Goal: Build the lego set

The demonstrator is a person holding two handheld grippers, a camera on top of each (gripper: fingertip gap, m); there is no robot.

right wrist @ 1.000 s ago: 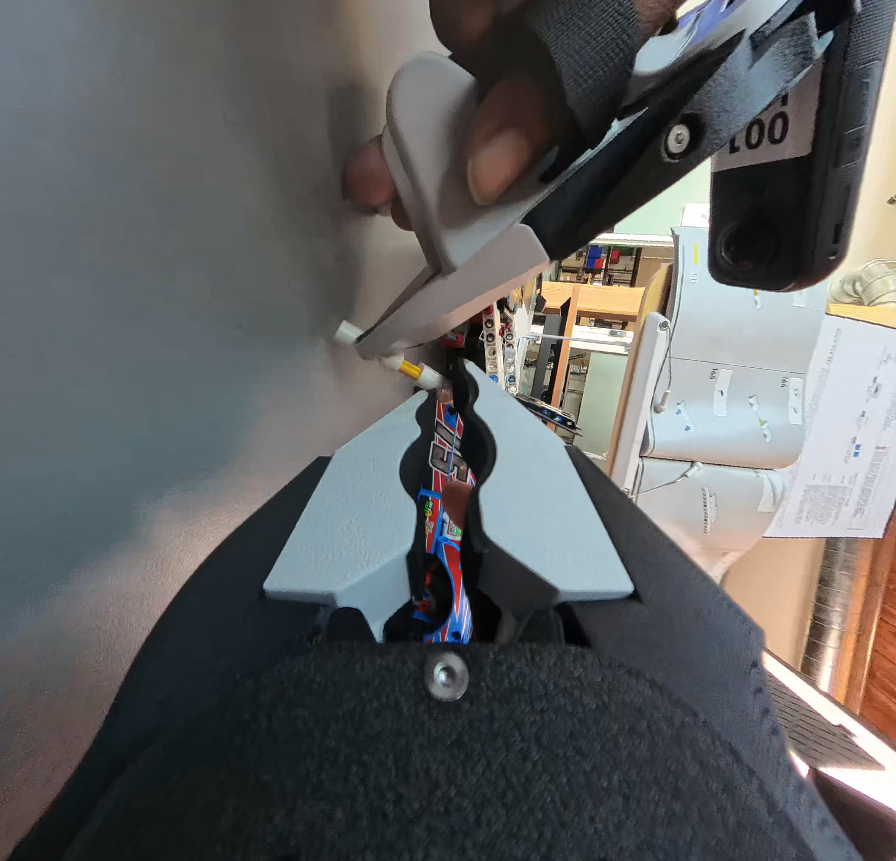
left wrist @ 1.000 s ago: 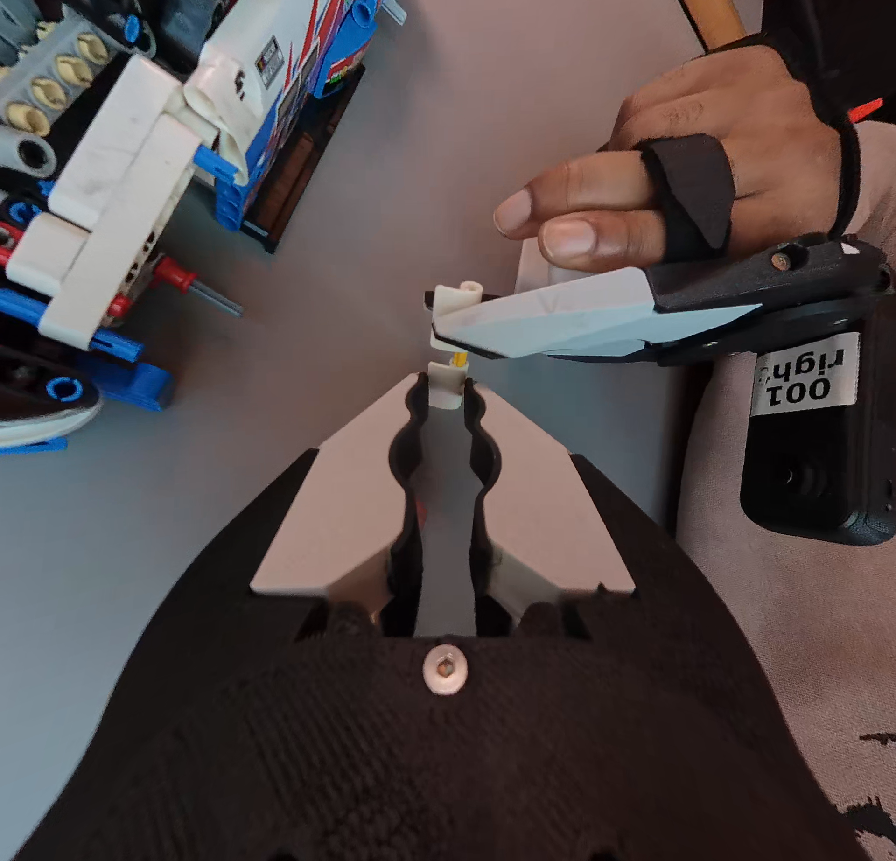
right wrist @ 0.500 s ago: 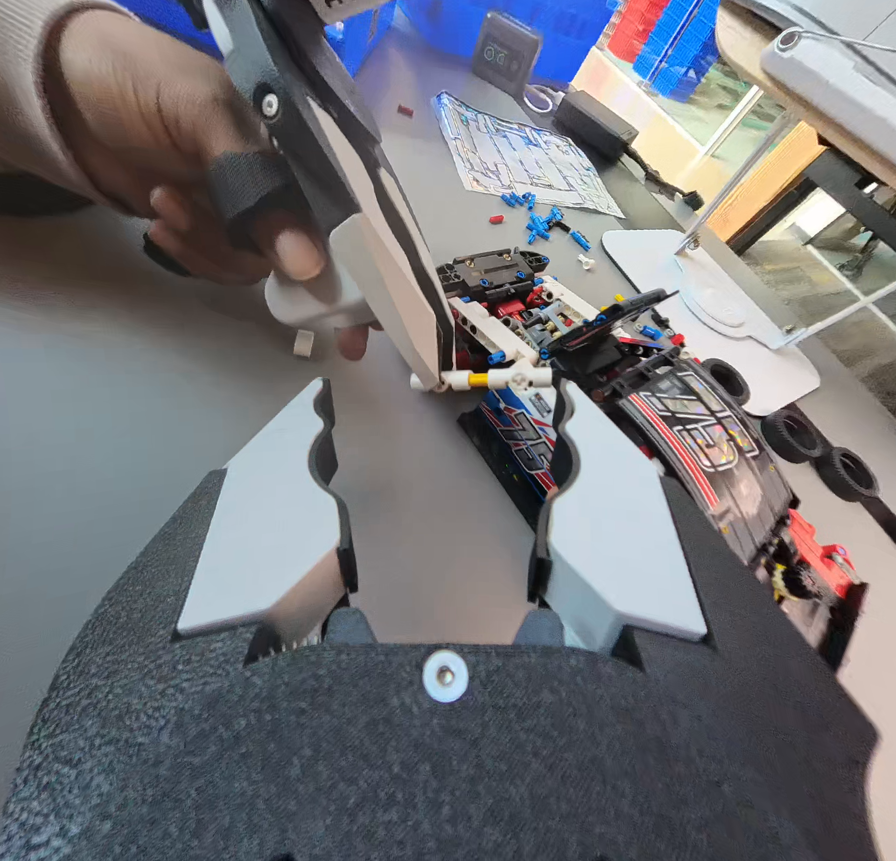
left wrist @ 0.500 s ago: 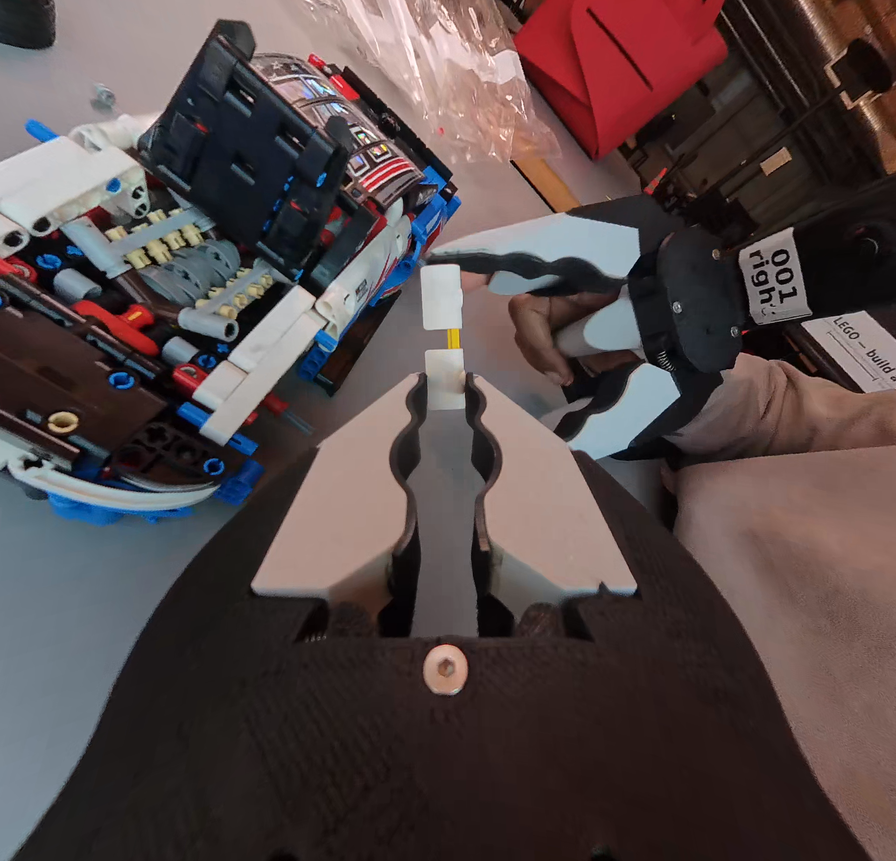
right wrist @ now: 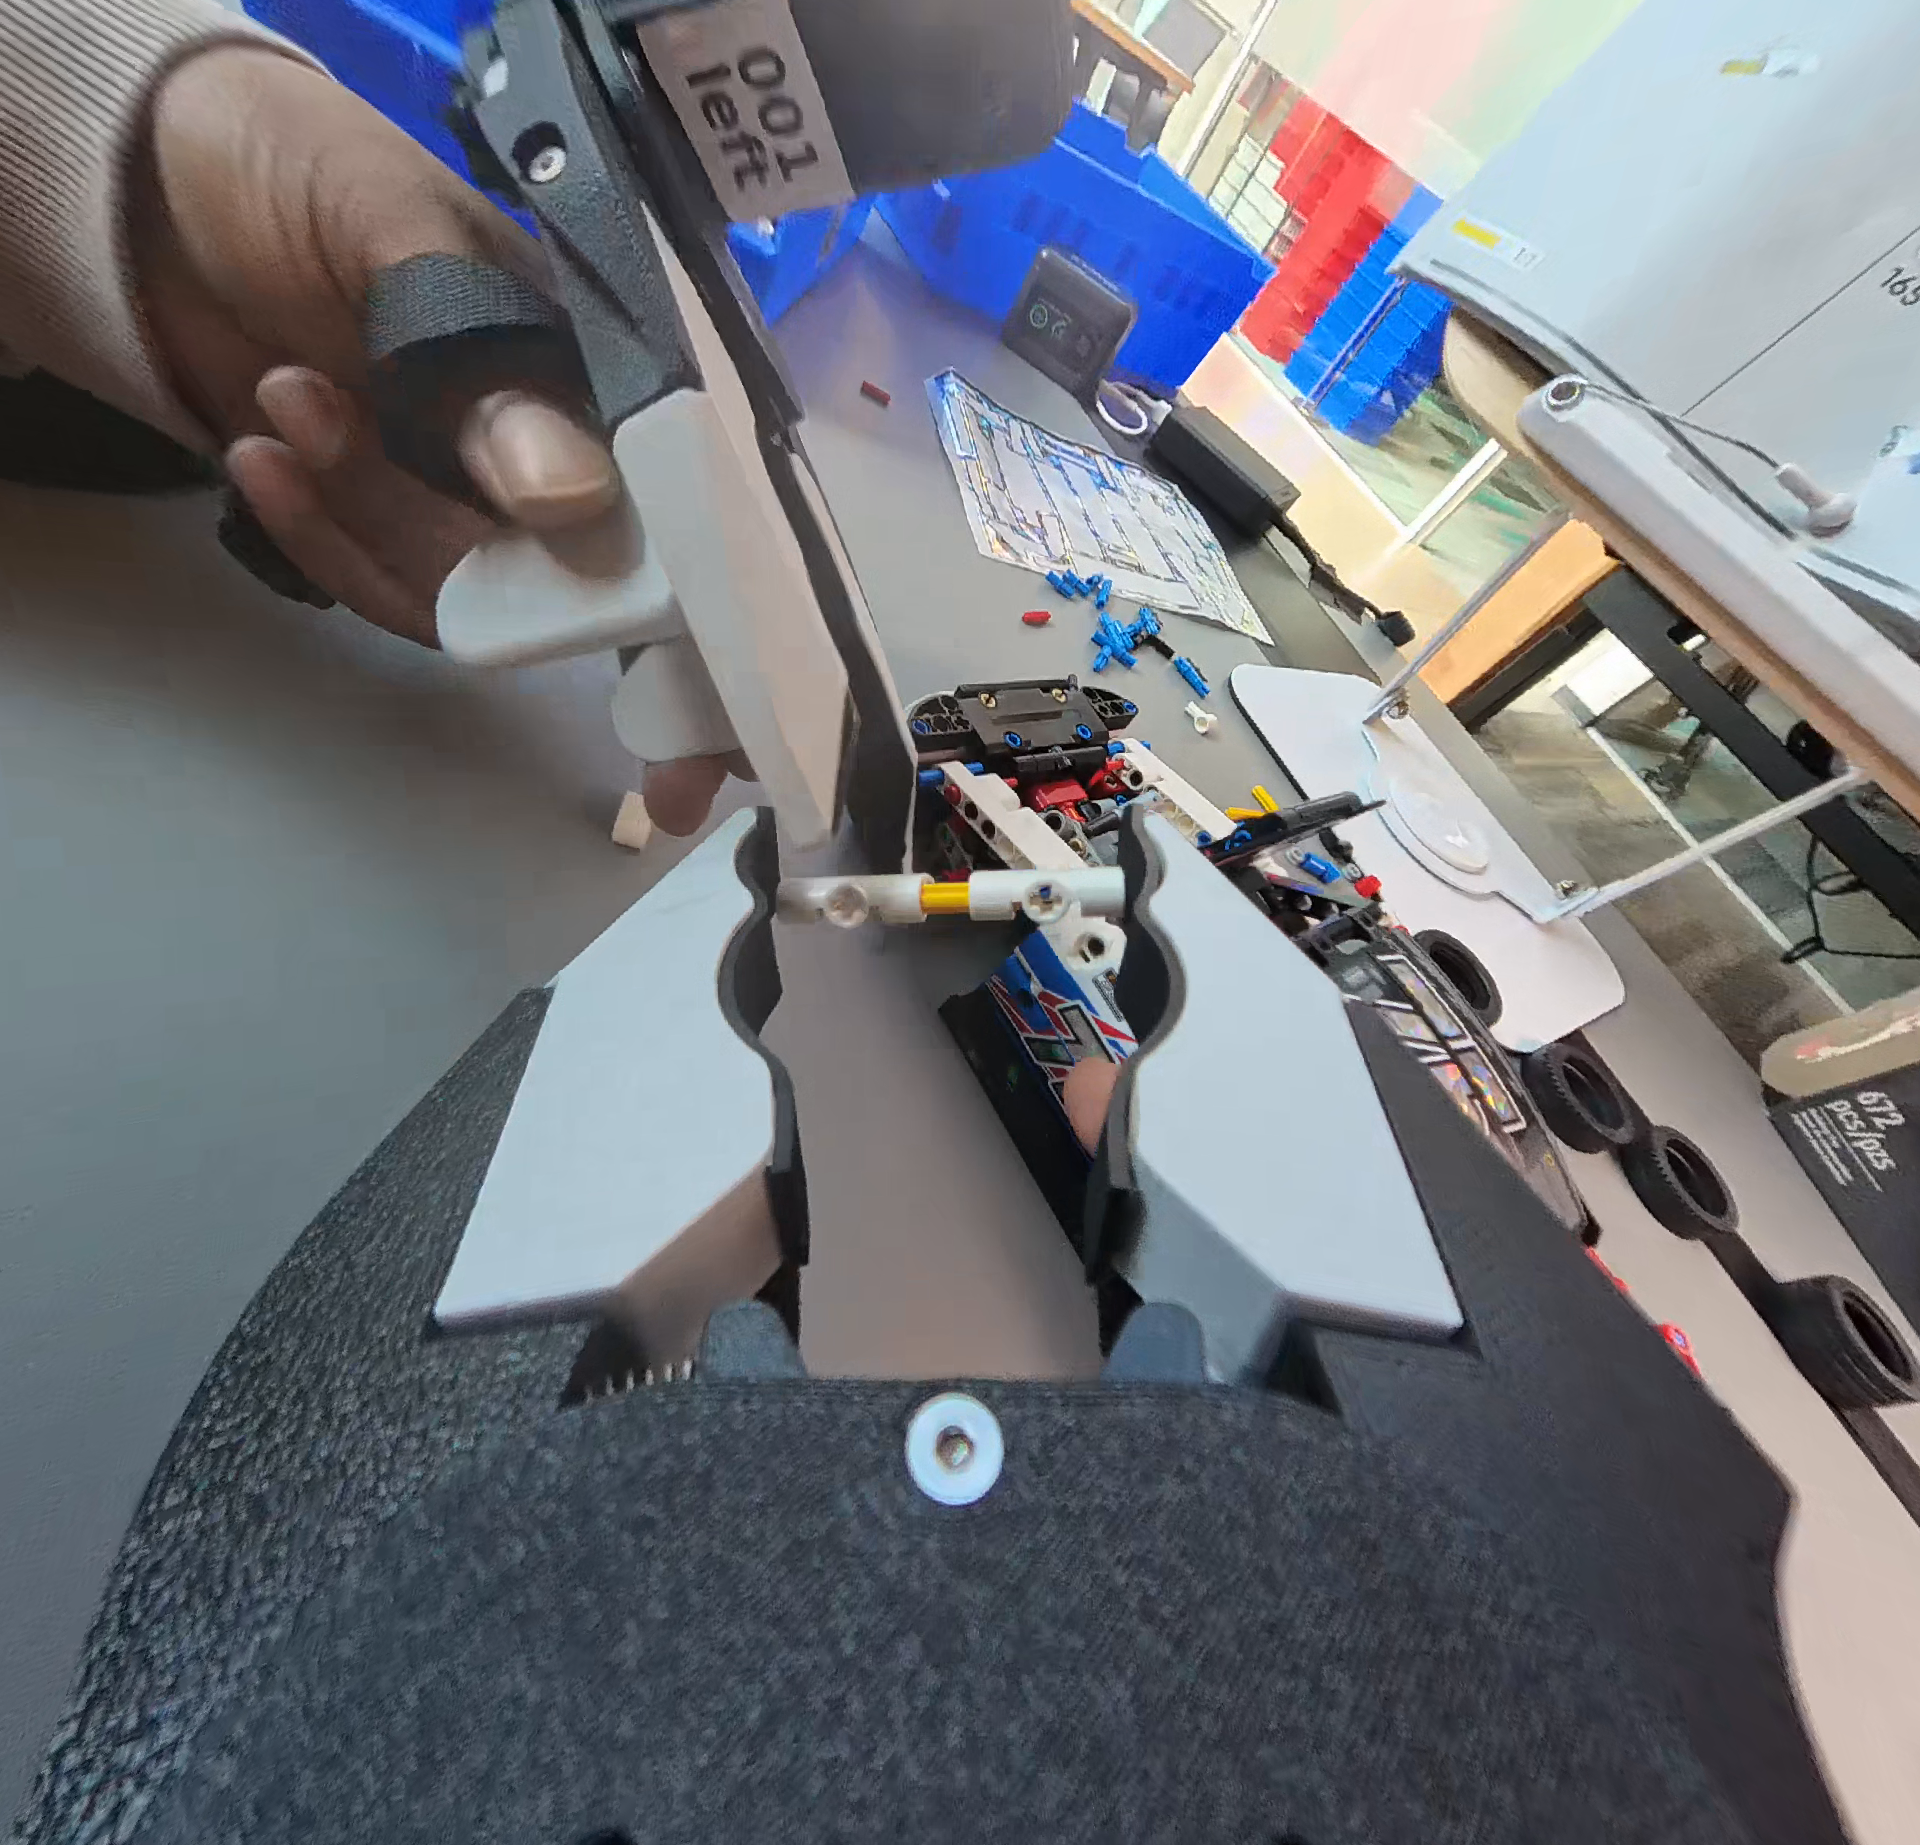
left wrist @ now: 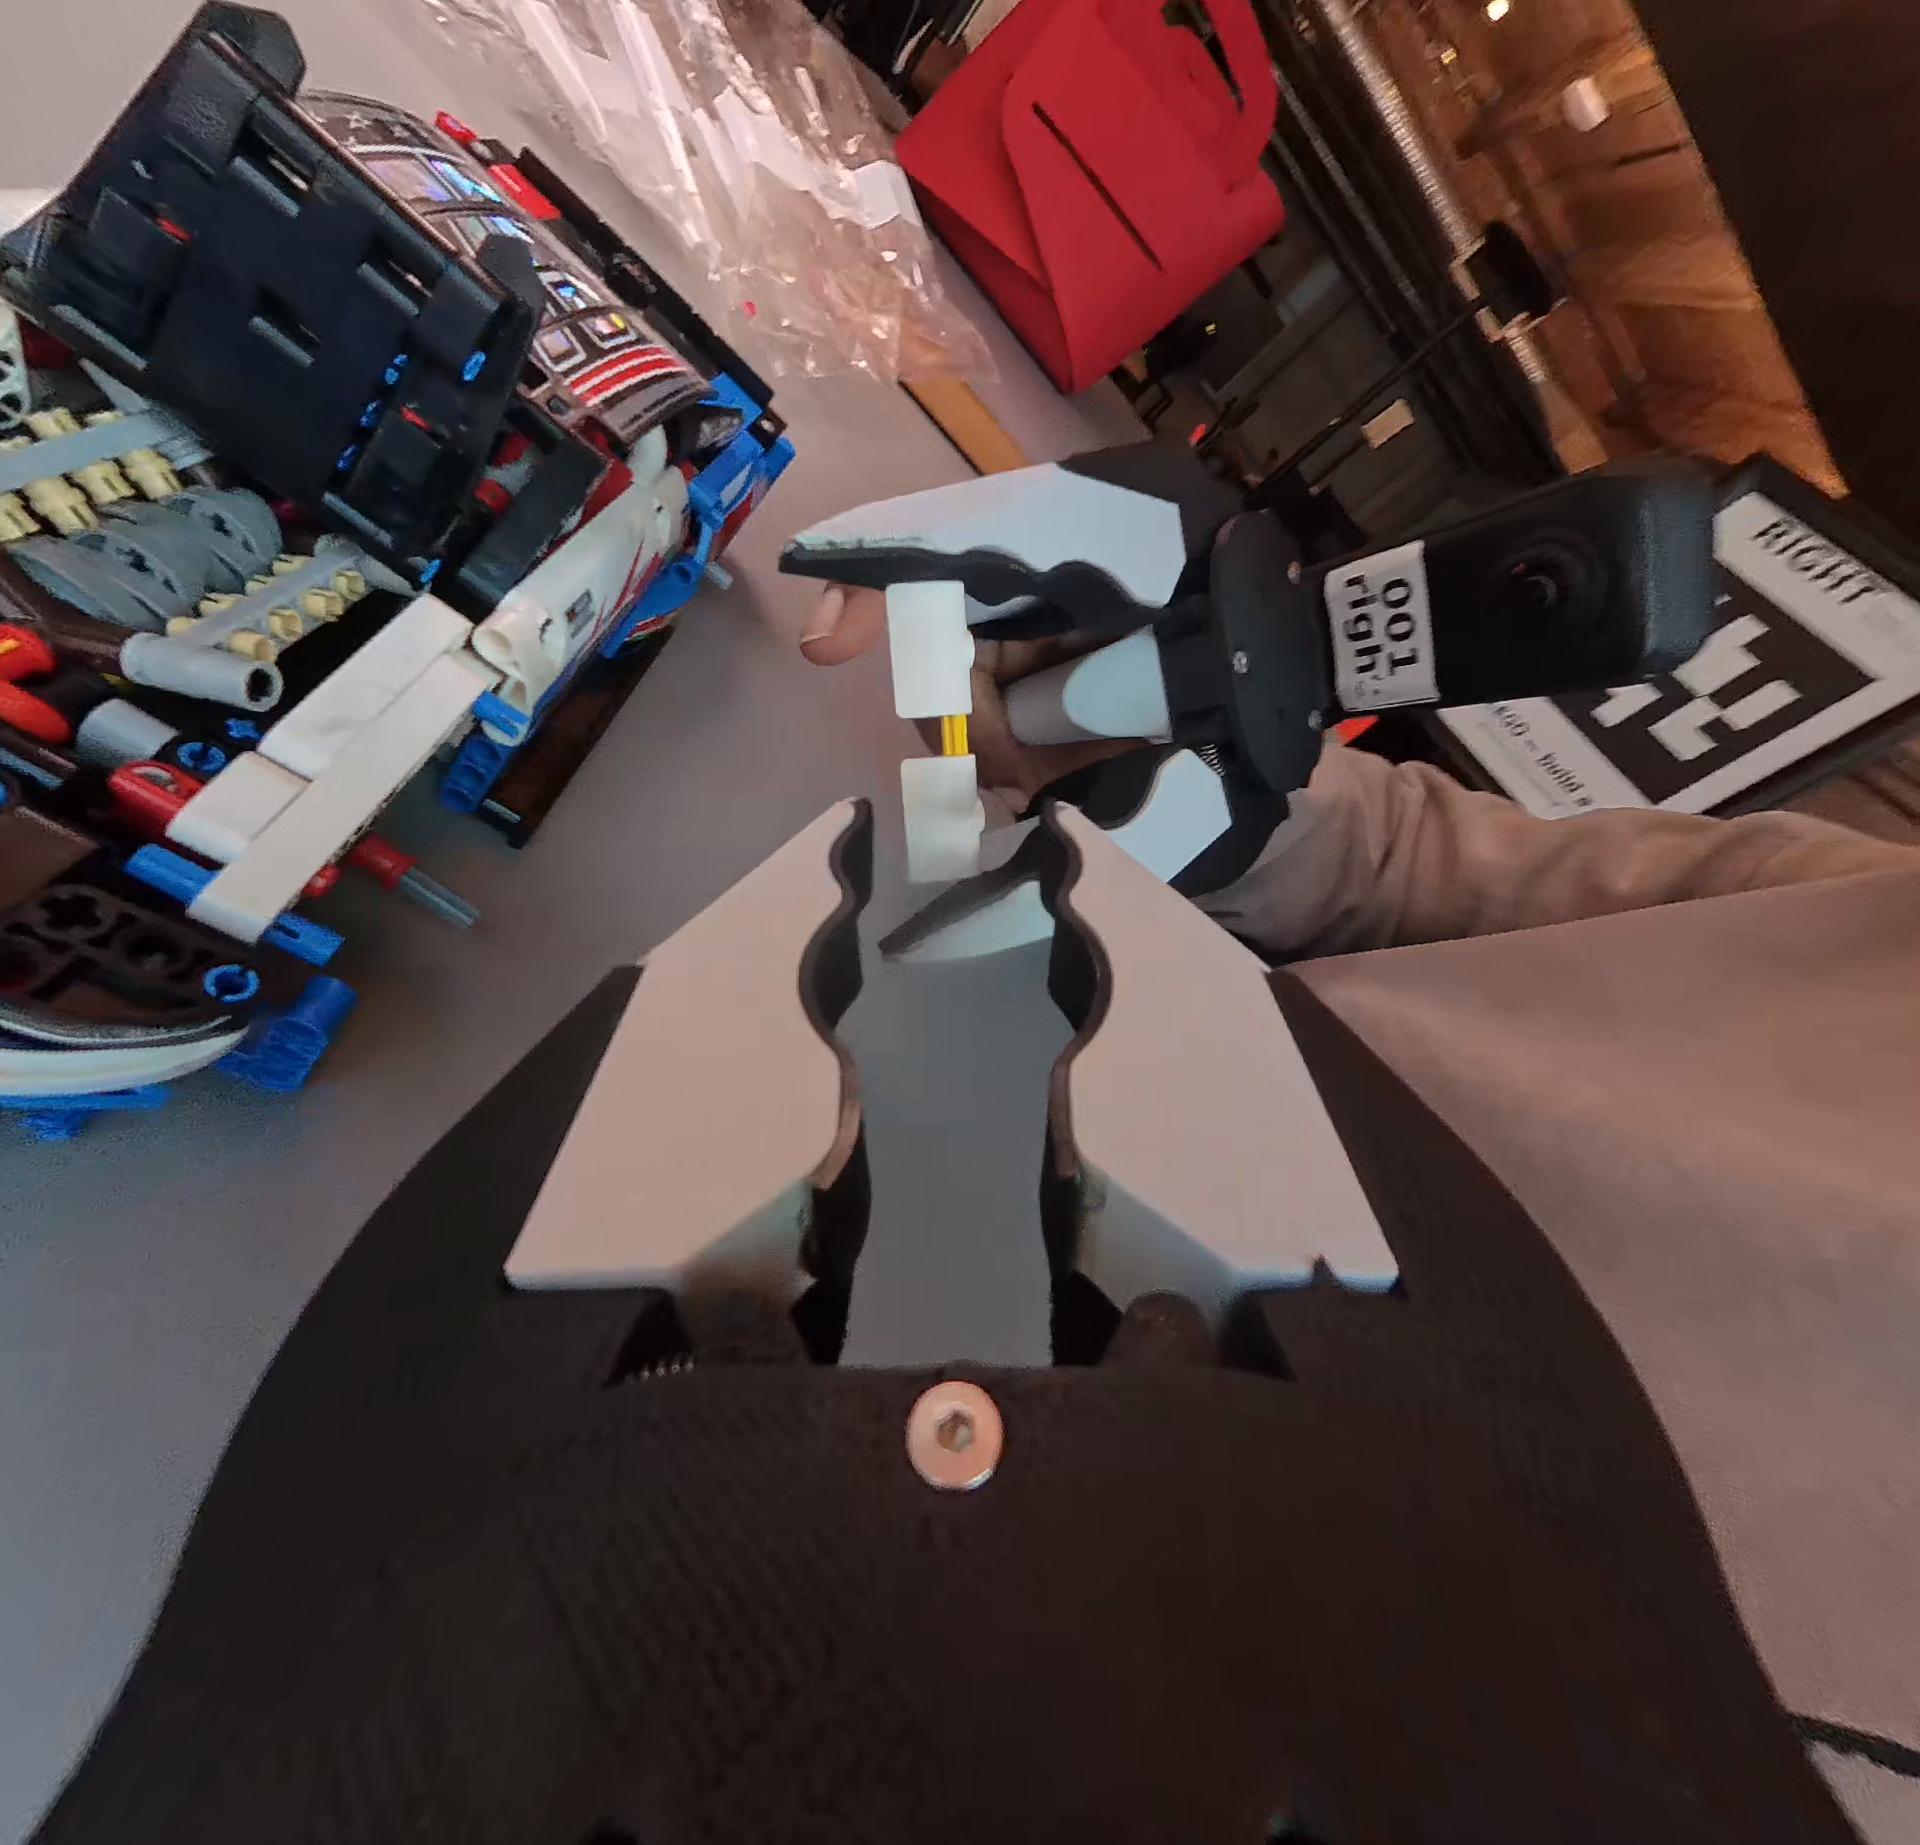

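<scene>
The axle piece (right wrist: 951,899) spans between both claws, car (left wrist: 312,569) to its left (table (left wrist: 156,1224) beneath).

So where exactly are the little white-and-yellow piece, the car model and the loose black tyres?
white-and-yellow piece (right wrist: 943,896): right wrist view, on its yellow middle section.
car model (left wrist: 312,507): left wrist view, on its dark roof panel.
loose black tyres (right wrist: 1683,1187): right wrist view, on the middle tyre of the row on the table.

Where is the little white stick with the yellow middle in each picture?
Left wrist view: the white stick with the yellow middle stands upright at centre, above the left tongs.
Right wrist view: it lies sideways between the right tongs' tips.
Shared landmark: the lego car.
</scene>
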